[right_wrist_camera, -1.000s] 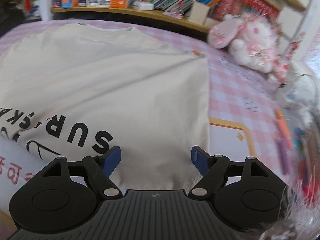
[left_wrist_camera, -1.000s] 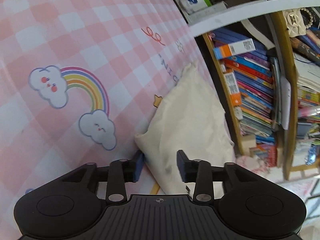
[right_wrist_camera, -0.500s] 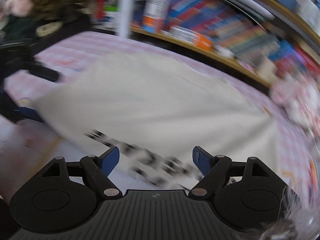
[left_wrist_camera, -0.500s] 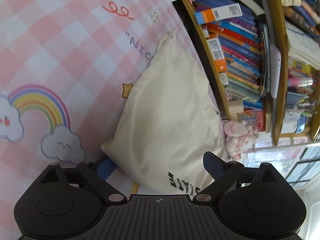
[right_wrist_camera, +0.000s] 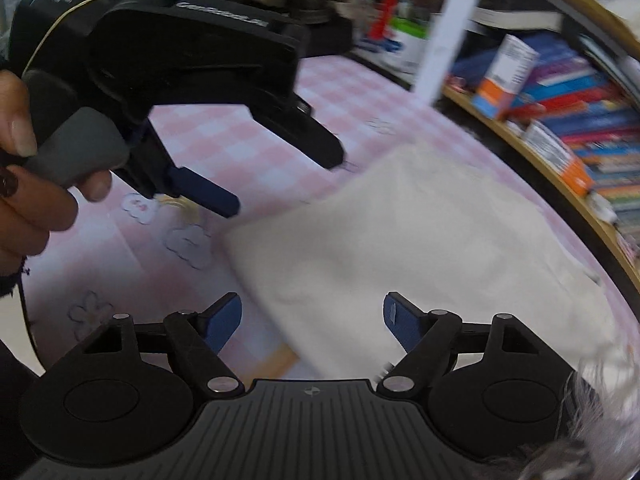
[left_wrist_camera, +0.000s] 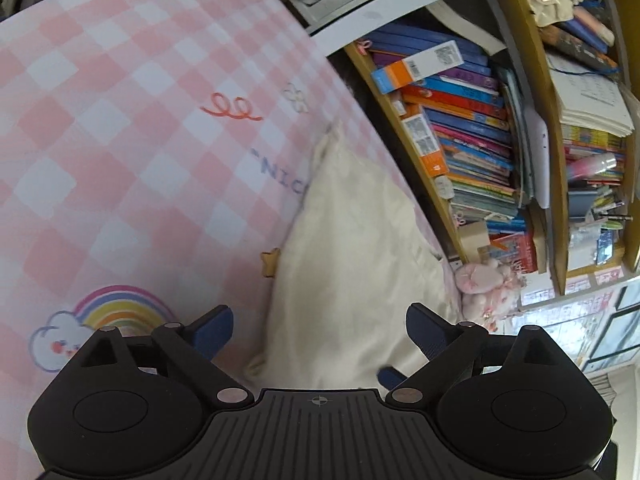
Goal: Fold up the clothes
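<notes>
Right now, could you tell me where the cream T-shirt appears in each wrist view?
Left wrist: the cream T-shirt runs up the centre, ahead of the open left gripper.
Right wrist: it fills centre-right, ahead of the open right gripper.
Shared landmark: the orange-and-white box on the bookshelf.

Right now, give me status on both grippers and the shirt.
Left gripper open. Right gripper open, nothing pinched. Cream shirt lies folded on the pink checked cloth. Nothing in the way.
</notes>
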Motion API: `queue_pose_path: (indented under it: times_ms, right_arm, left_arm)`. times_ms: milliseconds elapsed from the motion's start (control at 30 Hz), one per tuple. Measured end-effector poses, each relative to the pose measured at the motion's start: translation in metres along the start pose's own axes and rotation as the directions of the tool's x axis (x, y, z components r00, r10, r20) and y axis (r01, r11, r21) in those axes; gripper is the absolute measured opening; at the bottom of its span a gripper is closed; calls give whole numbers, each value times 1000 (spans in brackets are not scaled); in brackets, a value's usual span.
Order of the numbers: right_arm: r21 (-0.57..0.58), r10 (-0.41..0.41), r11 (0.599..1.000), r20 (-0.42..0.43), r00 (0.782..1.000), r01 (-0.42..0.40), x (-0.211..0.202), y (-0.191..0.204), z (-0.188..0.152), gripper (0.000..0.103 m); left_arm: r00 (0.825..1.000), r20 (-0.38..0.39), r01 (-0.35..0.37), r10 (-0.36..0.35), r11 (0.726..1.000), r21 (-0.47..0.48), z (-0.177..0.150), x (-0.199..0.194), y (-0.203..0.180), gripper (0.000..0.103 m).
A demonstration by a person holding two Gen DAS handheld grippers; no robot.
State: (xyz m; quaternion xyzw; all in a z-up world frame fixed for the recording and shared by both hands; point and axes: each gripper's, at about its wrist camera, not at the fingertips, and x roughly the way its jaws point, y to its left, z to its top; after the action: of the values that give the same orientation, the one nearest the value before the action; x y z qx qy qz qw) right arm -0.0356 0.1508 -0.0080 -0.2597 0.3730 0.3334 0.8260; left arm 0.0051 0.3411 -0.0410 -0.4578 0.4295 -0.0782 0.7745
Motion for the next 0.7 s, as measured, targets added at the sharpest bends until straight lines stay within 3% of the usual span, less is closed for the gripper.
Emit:
queue_pose_path:
  times_ms: [167,300,367,433,600,700]
  right_arm:
    - [-72,57,996,-22,998,-59,17,20,13,59]
    - [-91,55,994,-60,997,-60,29,24,16,47]
    - [-76,42,996,-65,997,-47,30,19,17,24]
    - [-44,49,998,-63,997,-52,28,10,18,8]
    - [117,66,991,-3,998,-65,-1,-11,23,7]
    - [183,51,981,37,998,-57,-22,-21,28,7]
  left_arm:
    - [1000,-22,4,-4,1000,-12,2,1,5,95]
    - [998,-57,33,-36,998,-50,6,4,10,96]
    - [995,-84,51,-58,995,-83,8,8,13,96]
    - [990,-115,70,-84,991,-115,10,15,15,98]
    - [972,-165,140,-168,976,-169,13,29,10,100]
    - [941,-189,229,-280,940,-253,13,41,9,100]
